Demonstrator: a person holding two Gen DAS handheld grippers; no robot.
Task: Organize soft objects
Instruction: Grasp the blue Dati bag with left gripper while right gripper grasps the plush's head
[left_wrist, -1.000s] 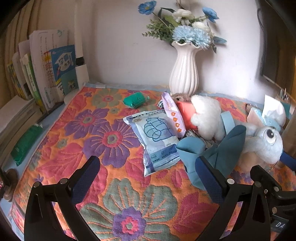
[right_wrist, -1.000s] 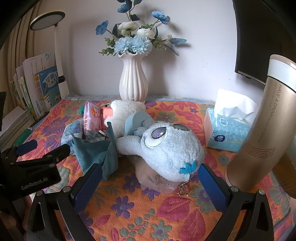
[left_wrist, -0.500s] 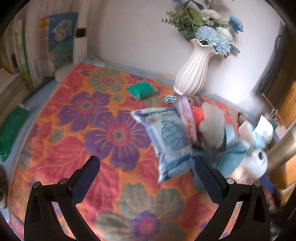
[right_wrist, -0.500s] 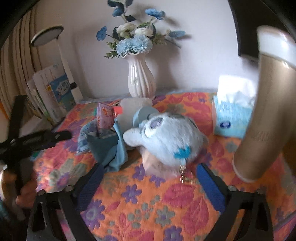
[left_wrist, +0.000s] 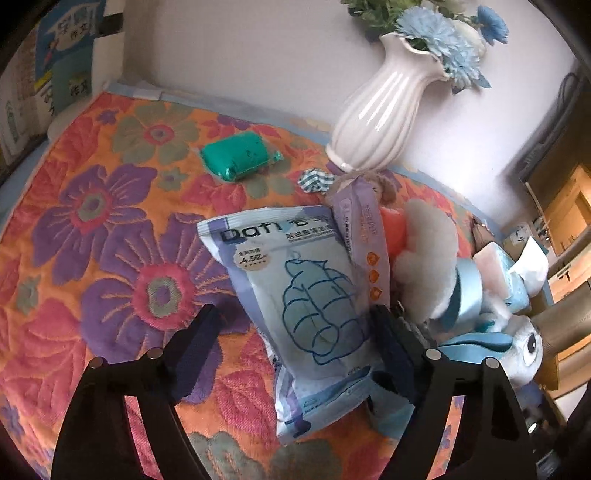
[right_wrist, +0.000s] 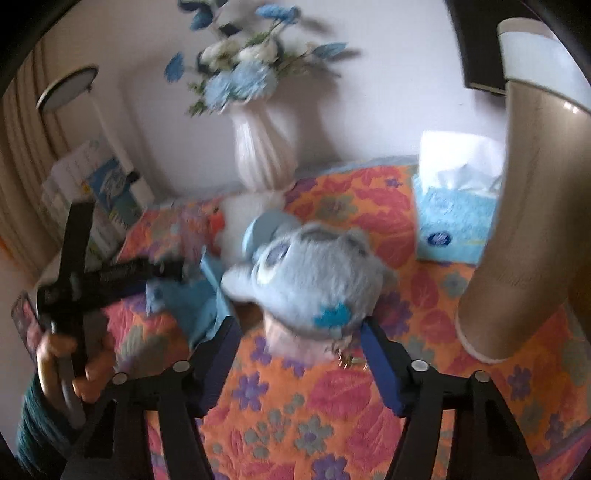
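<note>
My left gripper (left_wrist: 295, 328) is open, its fingers on either side of the lower half of a pale blue Dafi pouch (left_wrist: 306, 295) lying on the flowered cloth (left_wrist: 110, 229). A lilac pouch (left_wrist: 364, 240) leans beside it, against a white plush (left_wrist: 428, 254) and a blue cloth (left_wrist: 476, 339). My right gripper (right_wrist: 299, 332) is open, just in front of a blue plush toy (right_wrist: 314, 273). In the blurred right wrist view the left gripper (right_wrist: 110, 273) shows at the left.
A green packet (left_wrist: 238, 155) lies at the back. A white vase of flowers (left_wrist: 380, 110) stands by the wall. A tissue box (right_wrist: 454, 218) and a tall gold bottle (right_wrist: 517, 229) stand at the right. Books (left_wrist: 55, 74) line the left.
My left gripper has moved forward and right until it straddles the Dafi pouch. My right gripper has moved closer to the blue plush toy, with the view tilting.
</note>
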